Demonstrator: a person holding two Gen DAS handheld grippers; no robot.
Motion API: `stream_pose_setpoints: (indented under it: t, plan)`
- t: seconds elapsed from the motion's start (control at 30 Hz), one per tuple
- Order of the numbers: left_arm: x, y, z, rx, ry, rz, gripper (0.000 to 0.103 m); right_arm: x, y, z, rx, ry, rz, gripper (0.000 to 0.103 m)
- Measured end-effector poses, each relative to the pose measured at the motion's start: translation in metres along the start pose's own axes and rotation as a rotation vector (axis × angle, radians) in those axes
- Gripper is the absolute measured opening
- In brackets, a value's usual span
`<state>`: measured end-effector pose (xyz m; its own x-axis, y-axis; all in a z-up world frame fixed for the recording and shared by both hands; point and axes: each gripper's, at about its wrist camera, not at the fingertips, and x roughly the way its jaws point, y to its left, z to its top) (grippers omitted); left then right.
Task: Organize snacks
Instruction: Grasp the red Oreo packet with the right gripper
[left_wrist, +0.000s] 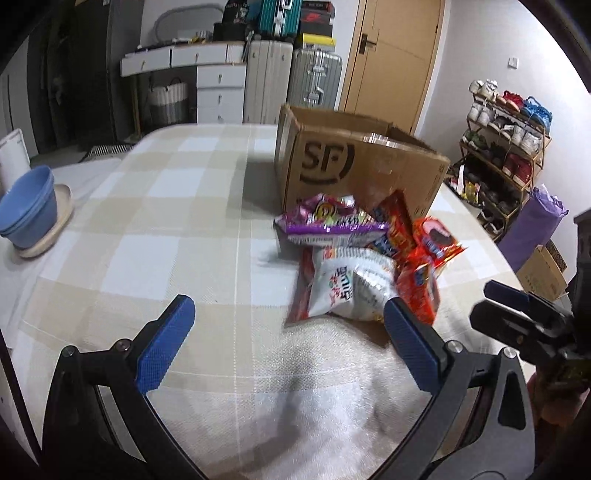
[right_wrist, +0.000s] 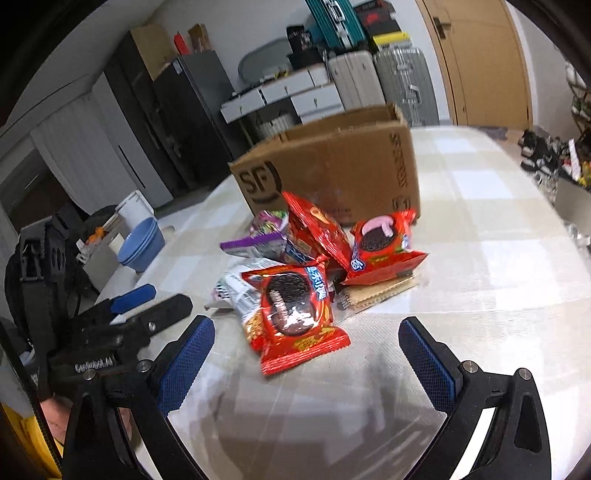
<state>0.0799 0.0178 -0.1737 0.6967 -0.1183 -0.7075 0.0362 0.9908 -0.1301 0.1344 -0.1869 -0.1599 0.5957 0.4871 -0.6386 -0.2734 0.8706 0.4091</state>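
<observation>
Right wrist view: snack packets (right_wrist: 303, 273) piled at 12 o'clock, touching the SF cardboard box (right_wrist: 332, 173); none seen boxed; right gripper (right_wrist: 306, 354) and left gripper (left_wrist: 288, 332) both wide, empty

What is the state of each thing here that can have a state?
Left gripper: open, empty.
Right gripper: open, empty.
Cardboard box: open on top, upright.
Snack packets: sealed, piled loose in front of the box.
Blue bowls: stacked, upright.
Door: shut.
</observation>
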Motion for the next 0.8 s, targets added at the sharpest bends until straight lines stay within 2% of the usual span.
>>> stream_pose_setpoints:
  t: [0.07, 0.23, 0.3, 0.37, 0.43, 0.5, 0.57, 0.6, 0.8]
  plan:
    - [0.016, -0.002, 0.001, -0.001, 0.03, -0.006, 0.102, 0.011, -0.002, 0.003, 0.012, 0.01, 0.021, 0.102]
    - [0.039, -0.001, 0.006, -0.005, 0.048, -0.01, 0.102, 0.03, -0.002, 0.01, 0.011, 0.034, 0.035, 0.101]
    - [0.046, -0.002, 0.006, -0.01, 0.061, -0.015, 0.102, 0.038, -0.003, 0.011, 0.018, 0.045, 0.04, 0.098]
    - [0.055, -0.004, 0.008, -0.013, 0.071, -0.017, 0.102, 0.045, -0.006, 0.013, 0.031, 0.064, 0.061, 0.087]
    - [0.061, -0.005, 0.01, -0.011, 0.079, -0.018, 0.102, 0.048, -0.009, 0.012, 0.044, 0.058, 0.065, 0.083]
    - [0.067, -0.007, 0.012, -0.009, 0.085, -0.014, 0.102, 0.049, -0.012, 0.012, 0.049, 0.06, 0.069, 0.074]
    - [0.069, -0.009, 0.012, -0.011, 0.085, -0.017, 0.102, 0.052, -0.013, 0.012, 0.056, 0.071, 0.091, 0.06]
    - [0.071, -0.011, 0.012, -0.008, 0.084, -0.014, 0.102, 0.052, -0.013, 0.011, 0.051, 0.072, 0.089, 0.056]
    - [0.068, -0.008, 0.012, -0.004, 0.084, -0.003, 0.102, 0.046, -0.014, 0.007, 0.054, 0.054, 0.115, 0.044]
